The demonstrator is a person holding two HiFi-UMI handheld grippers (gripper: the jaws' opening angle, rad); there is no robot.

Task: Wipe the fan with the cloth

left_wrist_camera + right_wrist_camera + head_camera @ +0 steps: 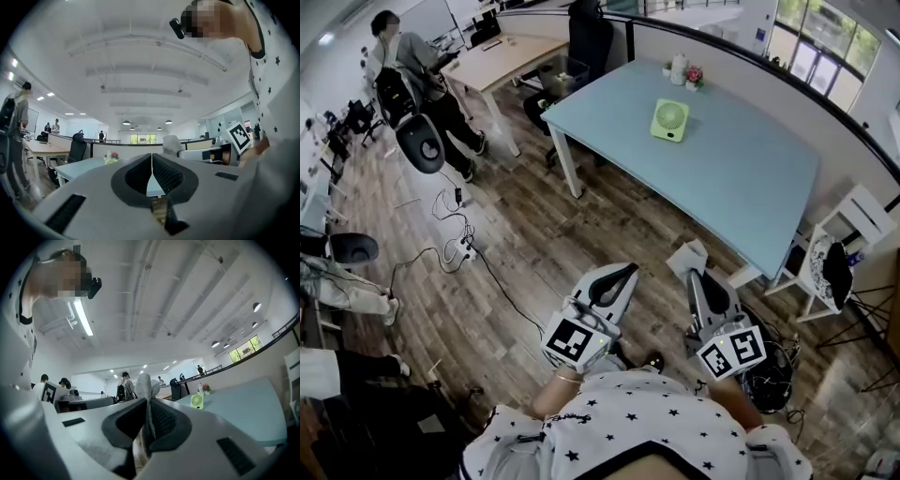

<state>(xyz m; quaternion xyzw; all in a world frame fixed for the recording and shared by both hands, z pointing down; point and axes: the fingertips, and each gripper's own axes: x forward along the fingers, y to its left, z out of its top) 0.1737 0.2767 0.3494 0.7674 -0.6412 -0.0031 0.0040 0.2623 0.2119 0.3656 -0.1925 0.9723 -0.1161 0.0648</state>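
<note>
While the right tongs (148, 416) clamped the cloth (143, 385) and the left tongs (151, 165) sat closed, empty, the green fan (669, 120) stood well apart on the tabletop (750, 183), wiping apparently unstarted.

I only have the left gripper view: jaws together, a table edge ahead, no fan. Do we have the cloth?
Observer: Yes. The right gripper is shut on the grey knitted cloth, which sticks up above its jaws.
Operator: And the fan?
Observer: The small light-green square fan stands on the pale blue table, towards its far side.
Operator: Are we within reach?
Observer: Probably not. In the head view the left gripper and the right one are over the wooden plank floor, short of the table's near edge.
</note>
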